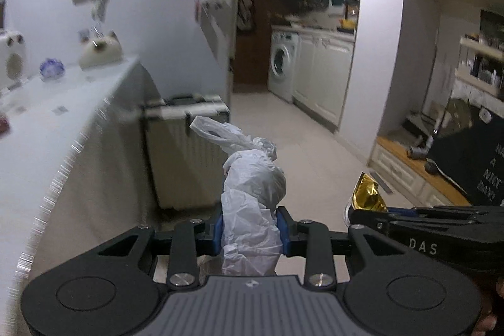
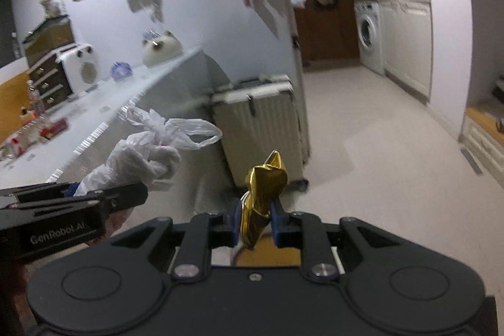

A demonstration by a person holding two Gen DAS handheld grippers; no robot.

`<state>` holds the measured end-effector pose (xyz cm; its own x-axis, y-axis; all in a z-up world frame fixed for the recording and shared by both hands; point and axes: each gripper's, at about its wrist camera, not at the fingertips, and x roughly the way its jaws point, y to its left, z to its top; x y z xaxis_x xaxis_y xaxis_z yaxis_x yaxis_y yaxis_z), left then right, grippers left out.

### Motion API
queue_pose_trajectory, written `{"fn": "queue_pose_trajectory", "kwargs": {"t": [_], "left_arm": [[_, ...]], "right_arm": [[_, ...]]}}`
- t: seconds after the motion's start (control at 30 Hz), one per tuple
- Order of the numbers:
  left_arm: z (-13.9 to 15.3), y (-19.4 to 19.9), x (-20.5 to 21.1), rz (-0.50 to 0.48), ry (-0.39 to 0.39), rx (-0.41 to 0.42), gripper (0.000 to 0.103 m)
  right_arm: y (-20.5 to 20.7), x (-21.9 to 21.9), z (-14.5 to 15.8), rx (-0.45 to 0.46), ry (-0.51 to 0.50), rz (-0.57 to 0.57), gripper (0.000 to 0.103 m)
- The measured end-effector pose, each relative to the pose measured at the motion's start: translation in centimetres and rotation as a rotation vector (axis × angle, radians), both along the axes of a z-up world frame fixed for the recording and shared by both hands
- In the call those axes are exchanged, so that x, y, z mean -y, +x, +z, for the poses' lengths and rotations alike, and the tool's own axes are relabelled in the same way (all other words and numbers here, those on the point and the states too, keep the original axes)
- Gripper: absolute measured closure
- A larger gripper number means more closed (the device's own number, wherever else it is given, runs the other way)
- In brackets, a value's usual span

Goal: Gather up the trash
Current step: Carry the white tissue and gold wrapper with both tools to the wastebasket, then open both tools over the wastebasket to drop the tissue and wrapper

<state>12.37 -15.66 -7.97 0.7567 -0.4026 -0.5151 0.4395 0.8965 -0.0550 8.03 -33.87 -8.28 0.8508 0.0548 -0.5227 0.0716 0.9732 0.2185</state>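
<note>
My left gripper (image 1: 250, 230) is shut on a crumpled white plastic bag (image 1: 252, 178), which sticks up and forward between the blue pads. My right gripper (image 2: 254, 224) is shut on a crinkled gold foil wrapper (image 2: 264, 191) that stands up from the pads. Each gripper shows in the other's view: the right one comes in from the right with the gold wrapper (image 1: 368, 194), and the left one comes in from the left with the white bag (image 2: 148, 147). Both are carried side by side above the pale floor.
A long white counter (image 1: 63, 122) with ornaments runs along the left. A ribbed pale suitcase (image 2: 261, 122) stands on the floor ahead by the wall. Beyond lie open tiled floor (image 1: 283, 122), a washing machine (image 1: 282, 65) and white cabinets (image 1: 324, 74). A low wooden shelf (image 1: 409, 159) is at right.
</note>
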Motion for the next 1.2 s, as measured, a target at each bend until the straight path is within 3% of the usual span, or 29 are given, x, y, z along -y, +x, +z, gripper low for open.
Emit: {"fn": "queue_pose_trajectory", "kwargs": {"t": [0.23,0.5,0.93,1.1,1.2], "left_arm": [[-6.3,4.5,2.2,-0.007,0.027,-0.149,0.068],[-13.9,10.8,2.1,0.046,0.027,-0.336,0.068],[-27.5,19.9,2.1,0.101,-0.001,-0.545,0.068],[-31.6,21.5,2.5,0.110,0.015,-0.564,0.067],[-34.0,22.3,2.7,0.129,0.038,-0.577,0.053]], "right_arm": [[2.3,2.2,-5.7,-0.120,0.049,-0.046,0.083],[7.3,3.4,-12.9,-0.273,0.142,-0.061,0.083],[16.5,3.1,-24.4,-0.461,0.264,-0.060,0.083],[19.1,2.4,-27.9,-0.514,0.273,-0.061,0.083],[20.4,2.2,-29.5,-0.544,0.274,-0.060,0.083]]}}
